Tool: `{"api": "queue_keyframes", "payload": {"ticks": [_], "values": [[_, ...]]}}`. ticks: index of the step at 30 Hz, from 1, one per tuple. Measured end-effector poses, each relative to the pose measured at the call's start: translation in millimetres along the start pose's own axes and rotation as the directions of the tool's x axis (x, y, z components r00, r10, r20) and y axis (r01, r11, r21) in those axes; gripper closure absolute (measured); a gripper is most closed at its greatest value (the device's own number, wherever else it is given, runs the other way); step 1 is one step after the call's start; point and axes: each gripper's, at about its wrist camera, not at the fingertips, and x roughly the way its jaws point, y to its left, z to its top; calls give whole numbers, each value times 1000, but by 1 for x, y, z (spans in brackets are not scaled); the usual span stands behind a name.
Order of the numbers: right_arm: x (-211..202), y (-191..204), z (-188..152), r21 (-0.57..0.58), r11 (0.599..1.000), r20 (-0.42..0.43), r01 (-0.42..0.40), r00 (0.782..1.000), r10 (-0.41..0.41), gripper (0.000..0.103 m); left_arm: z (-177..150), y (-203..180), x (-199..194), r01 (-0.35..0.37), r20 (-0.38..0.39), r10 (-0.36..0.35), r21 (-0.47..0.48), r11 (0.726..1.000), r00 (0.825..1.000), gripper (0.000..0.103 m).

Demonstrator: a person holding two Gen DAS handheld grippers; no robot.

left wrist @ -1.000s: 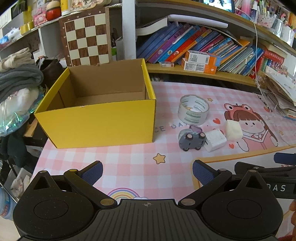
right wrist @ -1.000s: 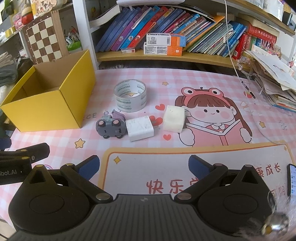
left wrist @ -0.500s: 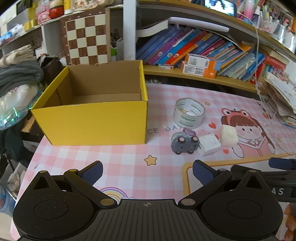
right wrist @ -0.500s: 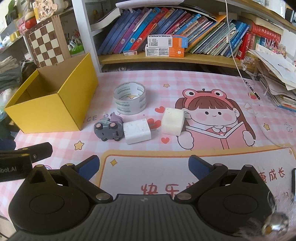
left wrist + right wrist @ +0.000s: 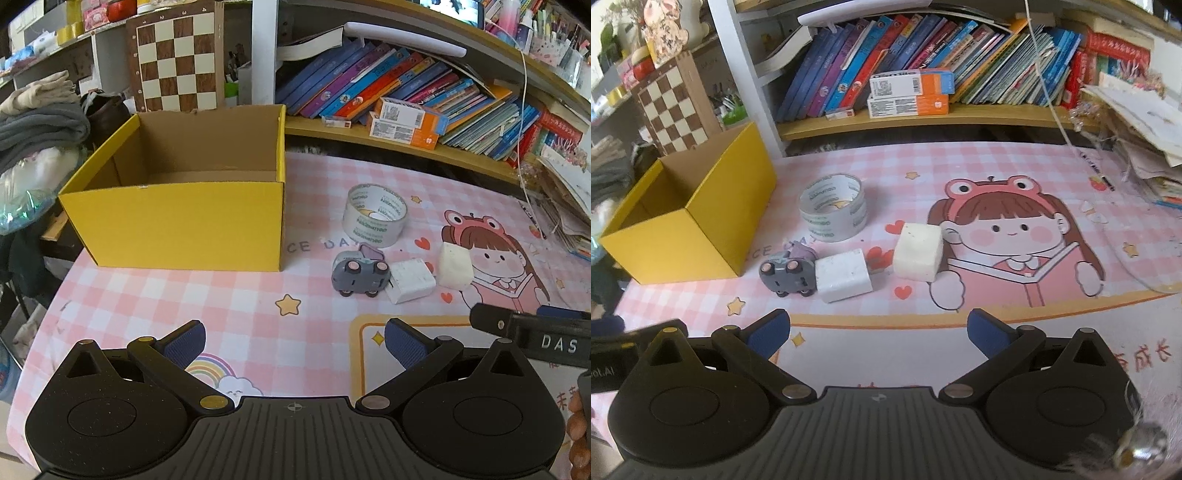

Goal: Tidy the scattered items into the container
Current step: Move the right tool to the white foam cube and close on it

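Holding both tools low over the pink checked table mat (image 5: 221, 295), you have your left gripper (image 5: 294, 341) and right gripper (image 5: 879, 330) with jaws wide apart and nothing in them. The yellow cardboard box (image 5: 177, 225) sits open at the left. Beside it lie a clear tape roll (image 5: 833, 207), a grey toy car (image 5: 788, 277) touching a white plug block (image 5: 843, 275), and a cream foam cube (image 5: 918, 251) nearby.
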Motion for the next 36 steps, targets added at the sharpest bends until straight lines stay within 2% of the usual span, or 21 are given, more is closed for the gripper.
{"api": "queue_keyframes", "payload": {"ticks": [4,8,12,19,24,29,36], "values": [[6,-3,2,-14,1000,-5,-16,1000,16,2,-3,-1,0,5,-5,-5,-20,1000,1000,0],[13,-5,3,-27,1000,-14,-16,1000,15,9,-5,-2,2,-7,-10,7,-38,999,1000,0],[19,-7,5,-36,999,-26,-7,1000,6,9,-5,-2,4,0,-21,-1,-50,999,1000,0],[30,-12,8,-60,998,-35,30,999,-32,10,-1,-8,8,6,-11,-7,-27,1000,1000,0],[38,-18,10,-65,996,-37,57,998,-60,15,-2,-12,8,17,-11,-17,-21,1000,1000,0],[47,-22,13,-72,994,-39,79,996,-82,20,-2,-11,9,-6,-14,5,-26,1000,1000,0],[62,-24,19,-76,992,-47,99,994,-103,22,-6,-10,8,-19,-26,18,-30,999,1000,0]]}}
